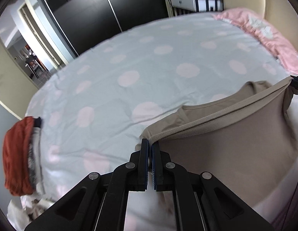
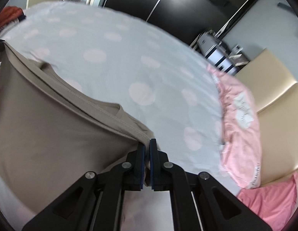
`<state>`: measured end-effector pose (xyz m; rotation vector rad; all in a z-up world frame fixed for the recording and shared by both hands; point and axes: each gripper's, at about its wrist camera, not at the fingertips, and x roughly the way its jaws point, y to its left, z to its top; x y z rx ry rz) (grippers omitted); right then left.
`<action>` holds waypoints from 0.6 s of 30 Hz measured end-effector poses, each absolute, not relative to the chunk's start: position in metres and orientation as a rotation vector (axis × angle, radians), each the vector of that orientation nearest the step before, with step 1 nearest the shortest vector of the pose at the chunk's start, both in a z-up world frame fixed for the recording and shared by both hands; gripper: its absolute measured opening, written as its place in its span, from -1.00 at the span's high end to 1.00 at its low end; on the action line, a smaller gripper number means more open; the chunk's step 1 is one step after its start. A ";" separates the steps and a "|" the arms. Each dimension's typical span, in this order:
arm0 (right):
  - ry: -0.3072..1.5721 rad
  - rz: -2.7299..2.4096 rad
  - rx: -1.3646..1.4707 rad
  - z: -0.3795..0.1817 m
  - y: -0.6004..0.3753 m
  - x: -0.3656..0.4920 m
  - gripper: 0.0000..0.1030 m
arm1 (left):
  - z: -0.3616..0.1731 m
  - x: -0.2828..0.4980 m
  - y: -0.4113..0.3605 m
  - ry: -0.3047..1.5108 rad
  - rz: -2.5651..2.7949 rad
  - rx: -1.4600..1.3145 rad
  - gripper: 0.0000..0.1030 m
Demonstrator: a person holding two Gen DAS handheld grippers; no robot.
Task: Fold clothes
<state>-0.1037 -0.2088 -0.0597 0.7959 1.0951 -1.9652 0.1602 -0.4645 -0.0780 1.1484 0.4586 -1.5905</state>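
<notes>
I am holding the beige garment (image 1: 235, 134) stretched between both tongs: left tongs (image 1: 150, 144) clamped tight on one end of its hem, right tongs (image 2: 147, 144) clamped on the other. The cloth is hanging over the dotted bed (image 1: 129, 57), its far part trailing on the sheet. Judged step: laying it flat; next calls for lowering evenly, keeping tension.
</notes>
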 end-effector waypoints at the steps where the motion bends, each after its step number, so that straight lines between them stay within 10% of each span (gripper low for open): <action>1: 1.098 -1.952 0.803 -0.069 -0.215 -0.108 0.92 | -0.088 0.159 -0.474 0.473 -1.581 1.162 0.93; 18: 0.636 -1.848 1.263 -0.121 -0.229 -0.195 0.63 | -0.139 0.184 -0.531 0.772 -1.513 1.085 0.70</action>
